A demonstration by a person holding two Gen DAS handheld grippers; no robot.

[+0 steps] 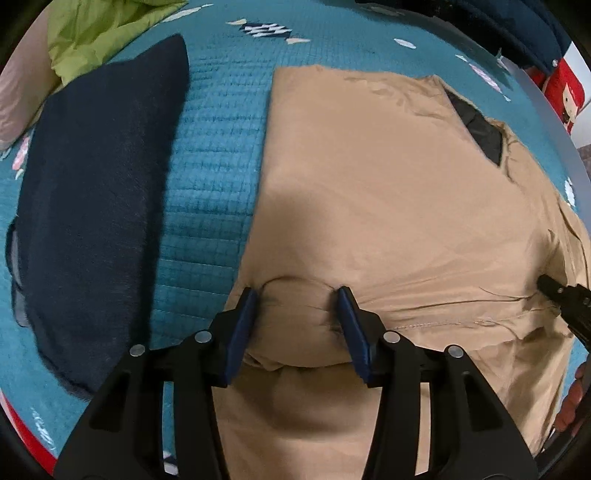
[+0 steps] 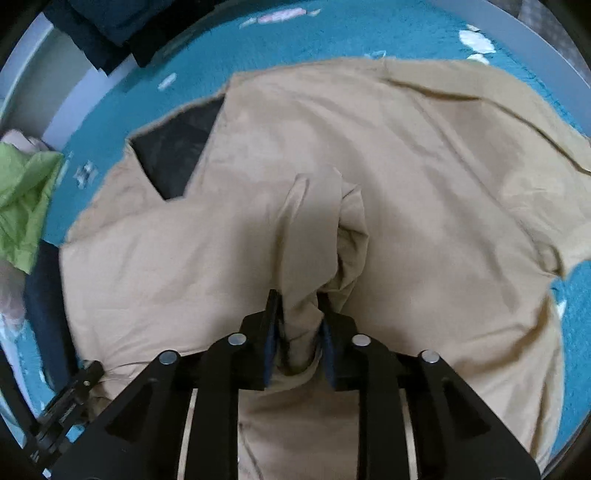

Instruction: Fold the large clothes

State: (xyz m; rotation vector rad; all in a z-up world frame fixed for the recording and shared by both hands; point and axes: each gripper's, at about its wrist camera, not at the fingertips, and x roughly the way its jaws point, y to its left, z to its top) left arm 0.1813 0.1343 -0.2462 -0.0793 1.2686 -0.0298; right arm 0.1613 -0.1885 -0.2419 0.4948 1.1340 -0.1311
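A large tan jacket [image 1: 388,192] with a dark lining patch [image 1: 476,129] lies spread on a teal quilted bed; it also fills the right wrist view [image 2: 406,177]. My left gripper [image 1: 297,295] is open, its blue-padded jaws wide apart and straddling a fold at the jacket's near edge. My right gripper [image 2: 297,299] is shut on a bunched ridge of tan fabric [image 2: 306,236], lifted slightly above the rest. The right gripper's tip shows at the right edge of the left wrist view [image 1: 554,291]; the left gripper shows at the lower left of the right wrist view [image 2: 74,391].
A folded dark navy garment [image 1: 96,206] lies left of the jacket on the teal quilt [image 1: 218,166]. A lime-green cloth [image 1: 99,33] sits at the far left corner, also in the right wrist view [image 2: 22,199]. Dark clothes [image 2: 110,29] are piled at the bed's far edge.
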